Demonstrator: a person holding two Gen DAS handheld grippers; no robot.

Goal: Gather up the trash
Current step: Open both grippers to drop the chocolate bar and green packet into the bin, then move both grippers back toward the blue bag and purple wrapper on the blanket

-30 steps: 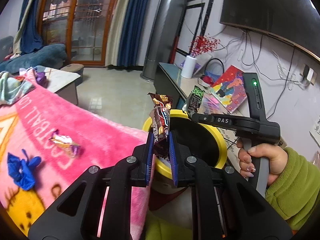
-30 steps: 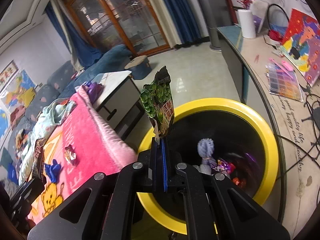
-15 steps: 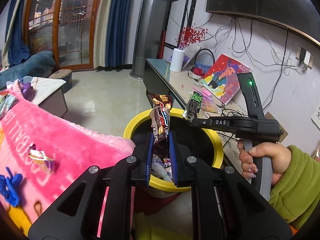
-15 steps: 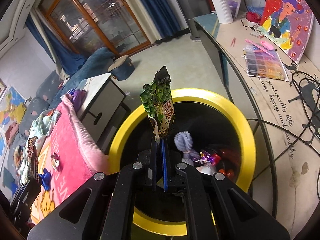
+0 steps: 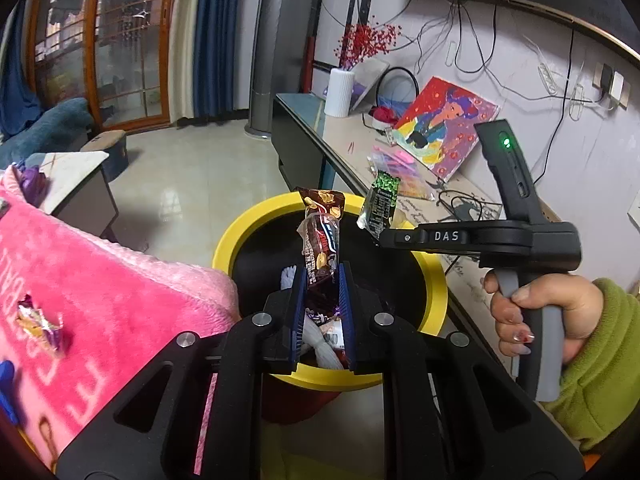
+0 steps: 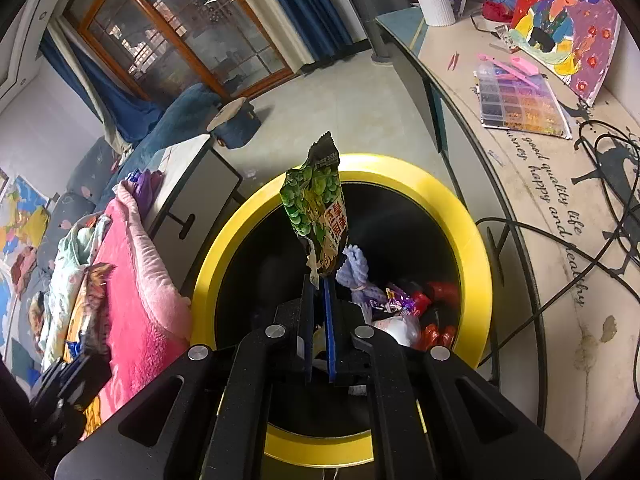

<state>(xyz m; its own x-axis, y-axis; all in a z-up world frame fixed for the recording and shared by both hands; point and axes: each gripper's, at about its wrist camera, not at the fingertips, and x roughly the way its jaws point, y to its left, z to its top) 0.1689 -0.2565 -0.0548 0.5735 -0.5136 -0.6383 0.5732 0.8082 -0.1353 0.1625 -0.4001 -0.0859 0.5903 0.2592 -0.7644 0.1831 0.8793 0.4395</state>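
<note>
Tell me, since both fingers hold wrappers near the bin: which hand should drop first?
Right, probably. Its green snack packet hangs over the yellow bin opening; the left gripper's chocolate wrapper sits nearer the rim.

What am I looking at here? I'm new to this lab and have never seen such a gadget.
No robot: a person holds a hand-held claw in each hand, each carrying a forward-looking fisheye camera. One picture looks along the left claw, shut on a brown candy bar wrapper. The other looks along the right claw, shut on a green snack packet. Both hang over a yellow-rimmed trash bin that already holds rubbish. On the pink blanket lies a shiny wrapper.
</note>
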